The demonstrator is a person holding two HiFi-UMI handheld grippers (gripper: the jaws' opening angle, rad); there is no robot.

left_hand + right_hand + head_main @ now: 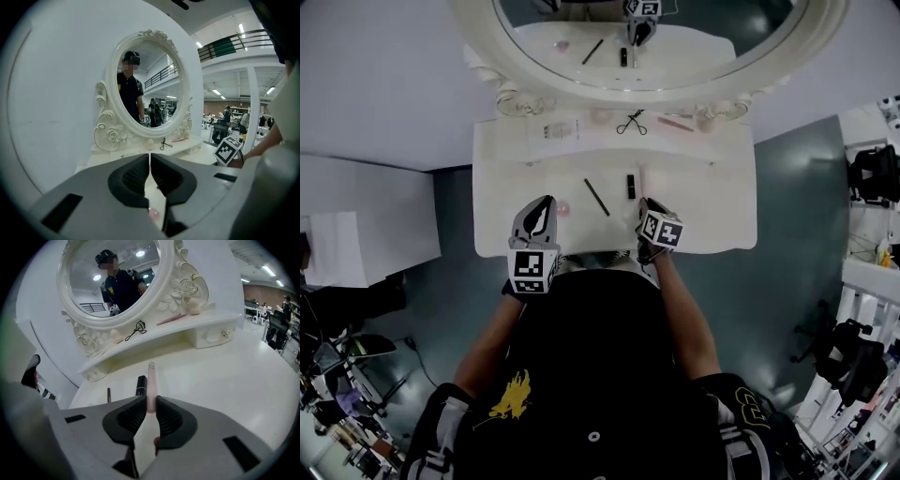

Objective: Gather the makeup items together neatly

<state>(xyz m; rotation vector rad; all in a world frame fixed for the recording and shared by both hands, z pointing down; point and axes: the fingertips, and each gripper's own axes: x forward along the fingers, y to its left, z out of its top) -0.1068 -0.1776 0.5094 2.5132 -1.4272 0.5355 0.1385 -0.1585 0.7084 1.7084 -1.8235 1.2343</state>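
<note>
My right gripper is shut on a slim pink tube that points away over the white dressing table; in the head view the right gripper sits at the table's front middle with the pink tube sticking out ahead. A black lipstick lies just left of the tube, and a black pencil lies slanted further left. My left gripper hovers at the front left, jaws shut with nothing between them. A small pink round item lies right beside its tips.
On the raised shelf under the oval mirror lie an eyelash curler, a pink stick, a pale sponge and a flat labelled packet. The person stands close against the table's front edge.
</note>
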